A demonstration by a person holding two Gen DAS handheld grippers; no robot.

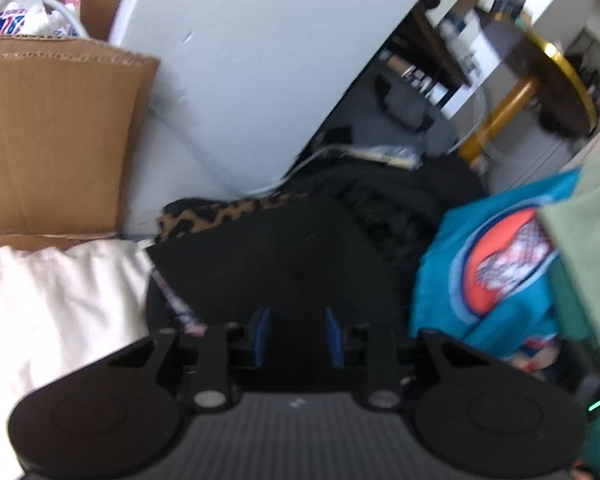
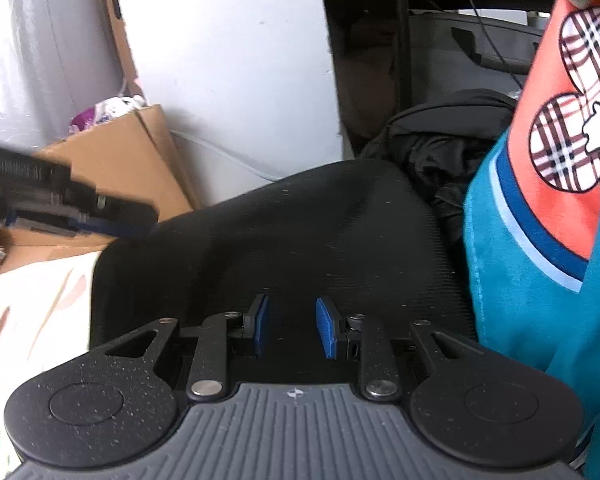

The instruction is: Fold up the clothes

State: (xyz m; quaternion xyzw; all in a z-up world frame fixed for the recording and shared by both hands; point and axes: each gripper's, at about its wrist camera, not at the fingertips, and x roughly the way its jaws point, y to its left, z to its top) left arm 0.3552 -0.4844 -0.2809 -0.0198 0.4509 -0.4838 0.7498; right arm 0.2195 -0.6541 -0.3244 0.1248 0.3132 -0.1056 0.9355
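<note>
**Both grippers over the black garment**

The left gripper hangs above a folded black garment, its blue pads set narrowly apart with nothing between them. The right gripper is also narrowly parted over the same black cloth, gripping nothing that shows. The garment lies on a pale sheet, with a cardboard box to its left and a teal shirt with an orange print just to its right.
</note>
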